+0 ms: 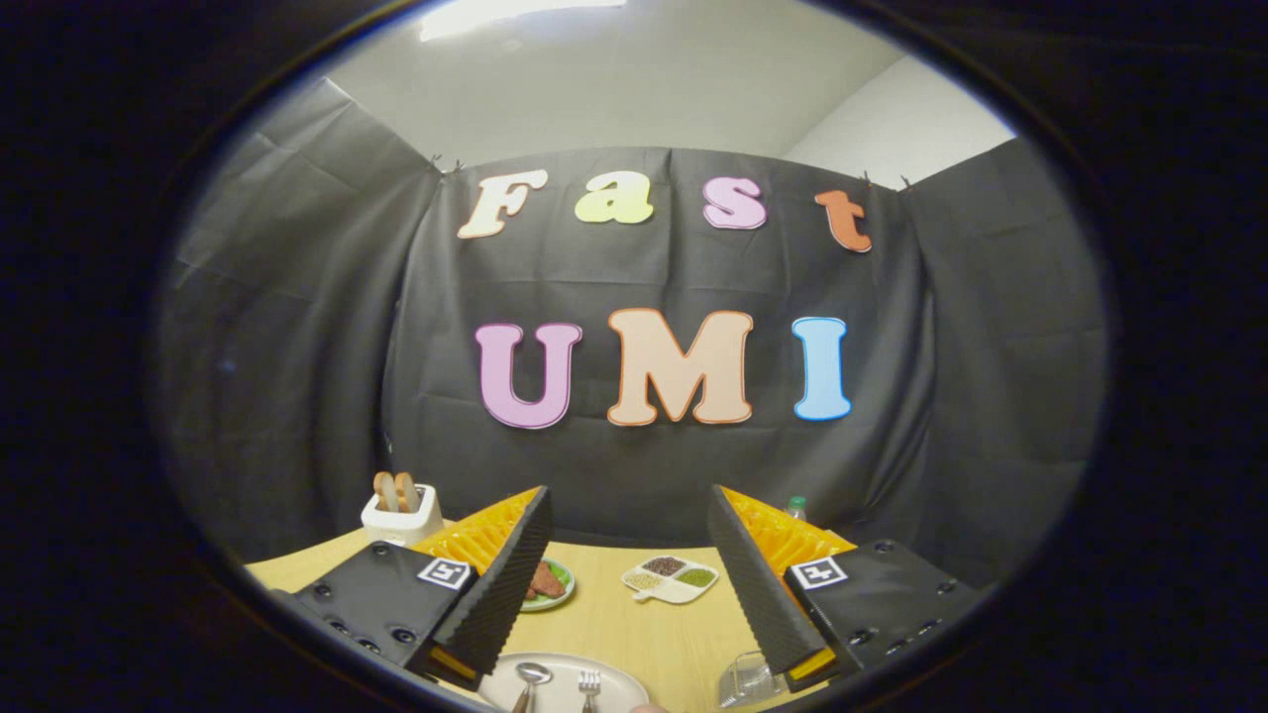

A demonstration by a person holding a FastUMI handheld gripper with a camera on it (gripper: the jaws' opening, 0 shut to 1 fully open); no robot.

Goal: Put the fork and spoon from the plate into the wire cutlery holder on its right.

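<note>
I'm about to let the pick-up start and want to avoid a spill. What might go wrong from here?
The spoon and fork lie side by side on the plate, so the open gripper may nudge one while grabbing the other. The wire cutlery holder sits just beside one finger, so a sideways swing might knock it.

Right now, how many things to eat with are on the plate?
2: a spoon and, right of it, a fork, both on the plate between the open claw fingers. Their handles are cut off.
</note>
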